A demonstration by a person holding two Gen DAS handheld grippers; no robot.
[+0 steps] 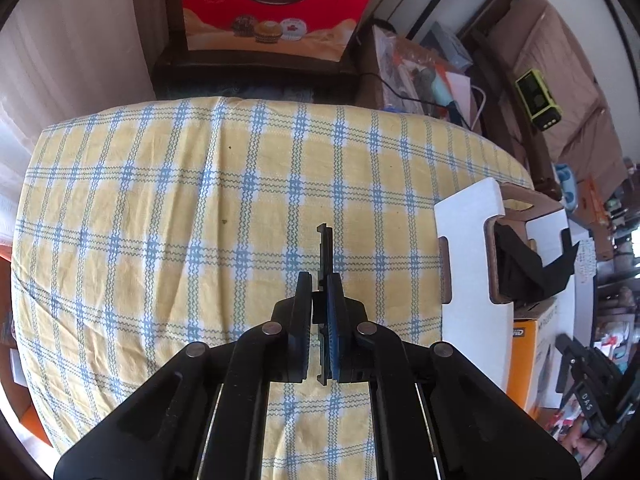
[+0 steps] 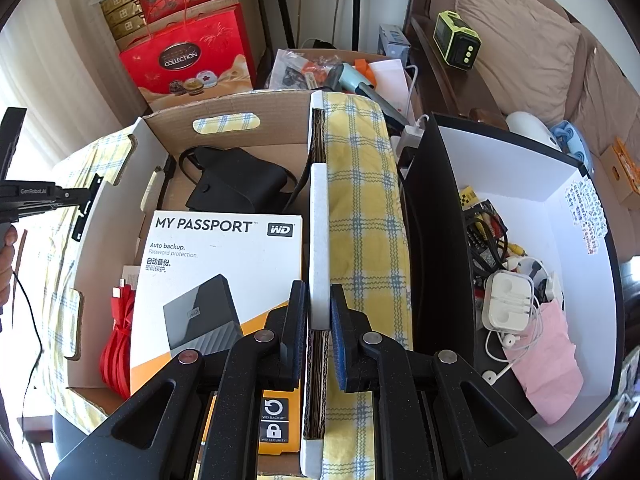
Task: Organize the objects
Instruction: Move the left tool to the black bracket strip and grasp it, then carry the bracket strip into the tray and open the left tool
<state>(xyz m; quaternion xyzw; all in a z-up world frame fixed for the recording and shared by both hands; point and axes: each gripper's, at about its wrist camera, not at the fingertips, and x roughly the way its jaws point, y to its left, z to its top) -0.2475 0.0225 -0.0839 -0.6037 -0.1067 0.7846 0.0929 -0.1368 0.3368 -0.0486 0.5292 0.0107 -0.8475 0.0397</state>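
Cardboard wall of the open box (image 2: 319,216) sits pinched between my right gripper (image 2: 319,304) pads, near its top edge; corrugated board is stiff and light, so I'd judge the rim a safe hold. My left gripper (image 1: 320,292) is pressed onto a thin black plastic piece (image 1: 325,252), rigid and light, above the checked cloth (image 1: 160,208). Only the right view shows the box's contents: the WD box (image 2: 224,264), red cable (image 2: 118,340), black pouch (image 2: 240,184).

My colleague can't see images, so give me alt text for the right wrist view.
The right gripper clamps the white wall of a cardboard box holding a hard drive box, red cable and black pouch. Beside it, a black bin holds earphones and cables.
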